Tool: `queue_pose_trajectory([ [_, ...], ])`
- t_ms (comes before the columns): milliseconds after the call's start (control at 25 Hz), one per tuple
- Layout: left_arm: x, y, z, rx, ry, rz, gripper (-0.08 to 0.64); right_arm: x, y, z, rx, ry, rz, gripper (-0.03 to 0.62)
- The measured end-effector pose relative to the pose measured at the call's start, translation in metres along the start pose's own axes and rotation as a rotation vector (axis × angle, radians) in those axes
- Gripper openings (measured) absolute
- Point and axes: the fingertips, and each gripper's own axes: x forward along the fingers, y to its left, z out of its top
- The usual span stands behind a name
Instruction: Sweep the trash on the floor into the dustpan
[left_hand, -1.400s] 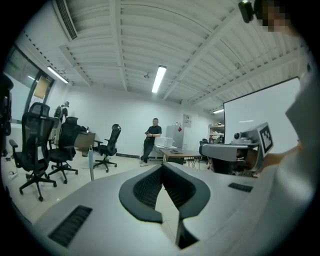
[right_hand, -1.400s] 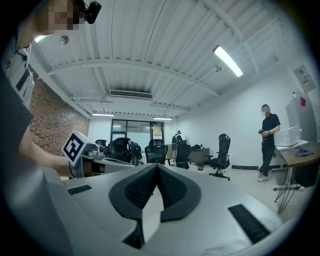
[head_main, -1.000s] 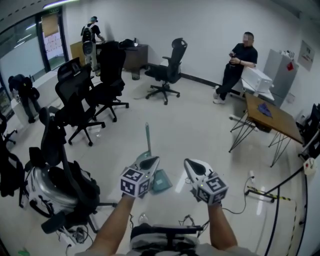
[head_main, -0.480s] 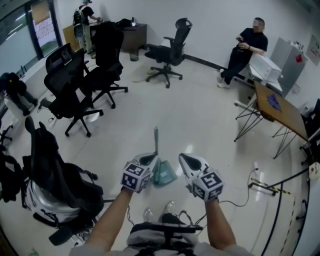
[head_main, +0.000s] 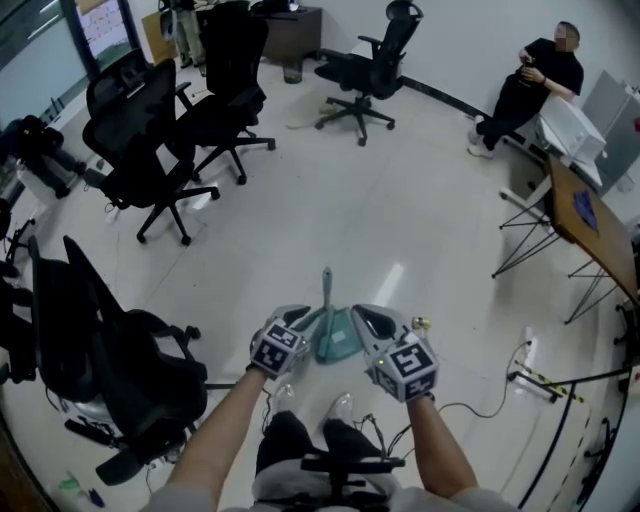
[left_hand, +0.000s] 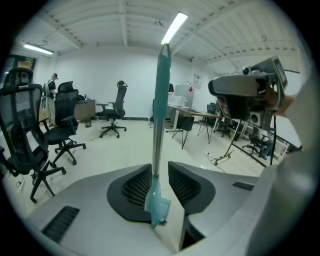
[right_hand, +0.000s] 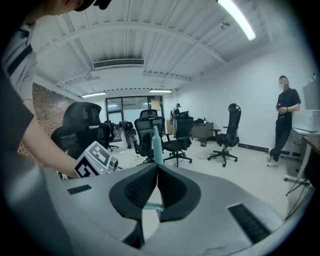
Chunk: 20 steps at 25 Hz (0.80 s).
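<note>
The teal dustpan (head_main: 338, 342) stands on the floor (head_main: 400, 230) near the person. Its upright handle (left_hand: 159, 115) rises between the jaws of the left gripper (head_main: 300, 318), which have just been opening and stand apart without pressing it. The right gripper (head_main: 362, 318), jaws together on nothing, sits just right of the dustpan.

Grey tongs (head_main: 298, 318) with black-white marker cubes (head_main: 278, 352)

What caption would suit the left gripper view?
Left claw, its jaws just opened wider, flanks the upright teal dustpan handle.
</note>
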Motion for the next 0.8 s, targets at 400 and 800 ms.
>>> queue_pose_trajectory([
  [400,0.075,0.01,-0.063,0.088,0.21,-0.216,0.236,0.057,-0.006,-0.021,0.094,0.069,-0.045,0.178],
  [800,0.107,0.006,-0.07,0.104,0.246,-0.284,0.221,0.099,-0.022,-0.03,0.132,0.083,-0.016,0.207],
])
